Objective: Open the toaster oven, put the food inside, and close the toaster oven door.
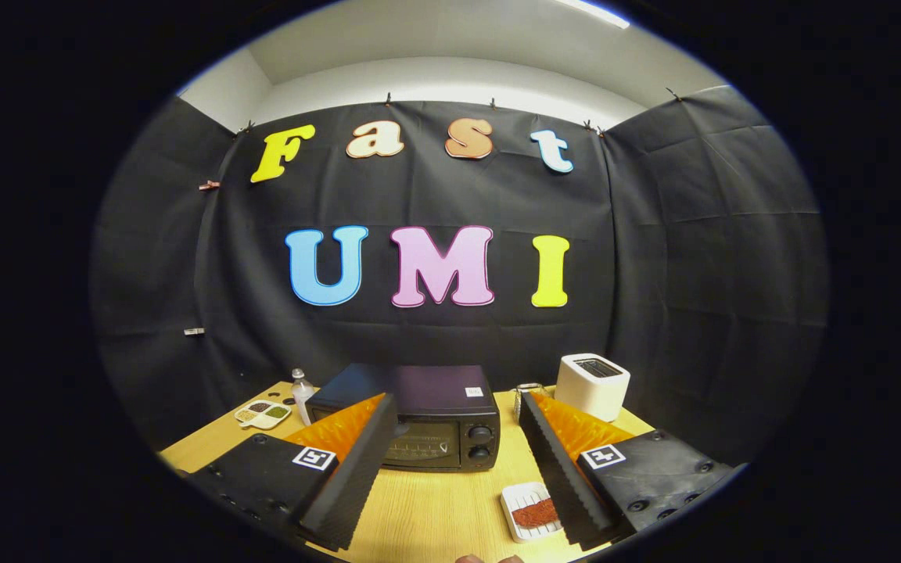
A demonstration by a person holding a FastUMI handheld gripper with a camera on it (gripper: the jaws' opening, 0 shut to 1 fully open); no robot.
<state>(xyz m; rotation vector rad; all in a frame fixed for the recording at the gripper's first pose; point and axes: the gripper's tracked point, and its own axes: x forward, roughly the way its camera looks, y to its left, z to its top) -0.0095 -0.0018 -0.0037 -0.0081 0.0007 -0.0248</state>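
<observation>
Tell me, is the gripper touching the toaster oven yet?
Apart. The gripper view shows the gripper open, with bare table between its fingers, and the closed toaster oven sitting beyond the fingertips.

A light wooden table (pixel 435 508) carries everything. A black toaster oven (pixel 419 418) stands about in the middle of it, with the door shut and two knobs on its right side. Near the right finger, closer than the oven, lies a small white tray (pixel 527 512) with a reddish-brown piece of food (pixel 535 514) in it. At the far right stands a white toaster (pixel 593 385). To the left of the oven stands a small clear bottle (pixel 303 395), and just beside it, further left, lies a white divided dish (pixel 263 413) with dark and green fillings.

The gripper (pixel 450 477) has its fingers spread wide above the table, with nothing between them.
</observation>
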